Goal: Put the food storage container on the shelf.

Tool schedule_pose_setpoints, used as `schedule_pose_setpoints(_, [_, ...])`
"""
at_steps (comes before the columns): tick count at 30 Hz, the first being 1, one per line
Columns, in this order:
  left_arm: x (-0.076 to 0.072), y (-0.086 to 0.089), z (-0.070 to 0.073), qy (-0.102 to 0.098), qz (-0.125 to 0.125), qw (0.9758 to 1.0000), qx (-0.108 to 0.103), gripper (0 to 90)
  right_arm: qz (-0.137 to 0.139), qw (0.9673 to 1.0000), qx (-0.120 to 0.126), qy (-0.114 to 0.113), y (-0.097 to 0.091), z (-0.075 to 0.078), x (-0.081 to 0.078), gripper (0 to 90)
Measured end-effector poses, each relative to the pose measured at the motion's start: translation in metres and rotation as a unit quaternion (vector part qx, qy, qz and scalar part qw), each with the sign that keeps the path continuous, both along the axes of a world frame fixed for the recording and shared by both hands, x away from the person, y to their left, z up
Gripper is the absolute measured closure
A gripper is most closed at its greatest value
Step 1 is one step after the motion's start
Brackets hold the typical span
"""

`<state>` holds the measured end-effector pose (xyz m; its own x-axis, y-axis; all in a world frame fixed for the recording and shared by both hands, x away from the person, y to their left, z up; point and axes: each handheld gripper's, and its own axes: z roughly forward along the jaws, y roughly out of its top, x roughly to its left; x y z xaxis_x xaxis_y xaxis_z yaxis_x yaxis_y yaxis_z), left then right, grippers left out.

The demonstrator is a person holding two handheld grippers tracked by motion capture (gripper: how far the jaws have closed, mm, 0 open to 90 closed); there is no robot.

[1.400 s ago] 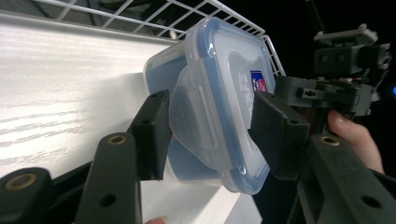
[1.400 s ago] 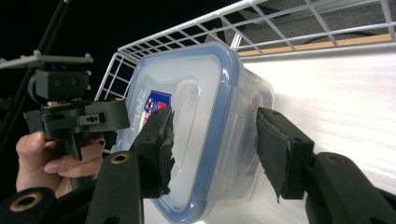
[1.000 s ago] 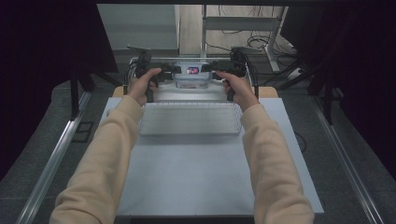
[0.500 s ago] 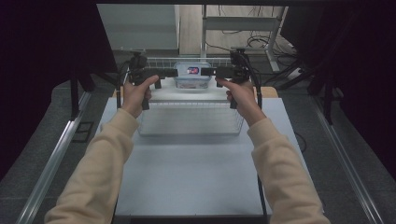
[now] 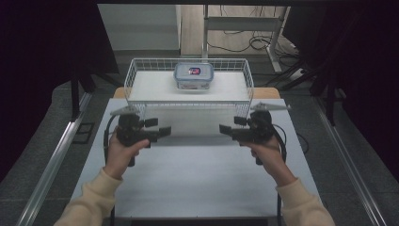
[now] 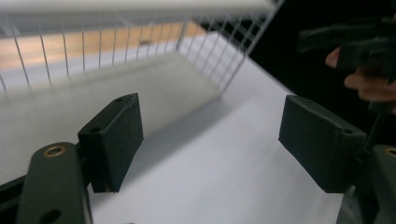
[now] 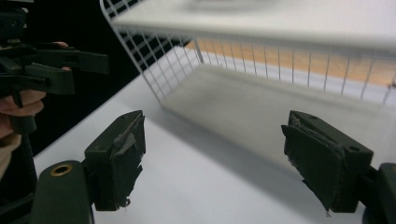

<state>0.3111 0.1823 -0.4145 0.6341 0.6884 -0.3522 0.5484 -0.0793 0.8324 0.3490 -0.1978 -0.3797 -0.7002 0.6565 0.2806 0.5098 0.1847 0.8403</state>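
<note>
White wire basket (image 5: 188, 89) holding clear lidded plastic container (image 5: 193, 76) sits at far tabletop (image 5: 197, 183) edge, placing seemingly done. Left tool (image 5: 165, 130), right tool (image 5: 223, 128): jaws just opened wide, empty, well apart from basket.

Right claw (image 7: 212, 161) wide open over the white tabletop (image 7: 196, 186), nothing between the jaws, having just closed a touch. Worn padding on both. White wire basket (image 7: 261, 60) just ahead, sitting on the tabletop. Left claw (image 7: 100, 63) off to the left edge, held in a hand (image 7: 16, 105).
</note>
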Motion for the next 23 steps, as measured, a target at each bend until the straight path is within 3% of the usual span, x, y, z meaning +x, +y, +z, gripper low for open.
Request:
schedule_pose_setpoints(3, [-0.015, -0.001, -0.020, 0.004, -0.001, 0.9997, 0.024, 22.2, -0.002, 1.0000, -0.007, 0.002, -0.011, -0.021, -0.018, 21.0])
schedule_pose_setpoints(6, [-0.027, -0.003, -0.039, 0.007, 0.006, 0.9989, 0.046, 22.1, -0.005, 0.9995, -0.032, -0.003, -0.021, -0.042, -0.034, 21.0])
schedule_pose_setpoints(8, [-0.031, -0.005, -0.051, 0.017, 0.004, 0.9975, 0.069, 22.1, -0.009, 0.9988, -0.047, -0.003, -0.027, -0.058, -0.045, 21.0])
schedule_pose_setpoints(10, [-0.034, -0.004, -0.062, 0.028, 0.007, 0.9969, 0.073, 22.2, -0.016, 0.9983, -0.056, -0.004, -0.032, -0.074, -0.054, 21.3])
schedule_pose_setpoints(13, [-0.038, -0.004, -0.075, 0.035, 0.013, 0.9954, 0.088, 22.6, -0.016, 0.9978, -0.063, 0.015, -0.036, -0.095, -0.063, 21.7])
schedule_pose_setpoints(16, [-0.042, -0.003, -0.081, 0.033, 0.012, 0.9948, 0.095, 22.9, -0.017, 0.9964, -0.081, 0.018, -0.036, -0.104, -0.065, 21.7])
schedule_pose_setpoints(23, [-0.044, 0.000, -0.083, 0.026, 0.019, 0.9951, 0.094, 22.9, -0.020, 0.9963, -0.083, 0.012, -0.036, -0.106, -0.062, 20.4])
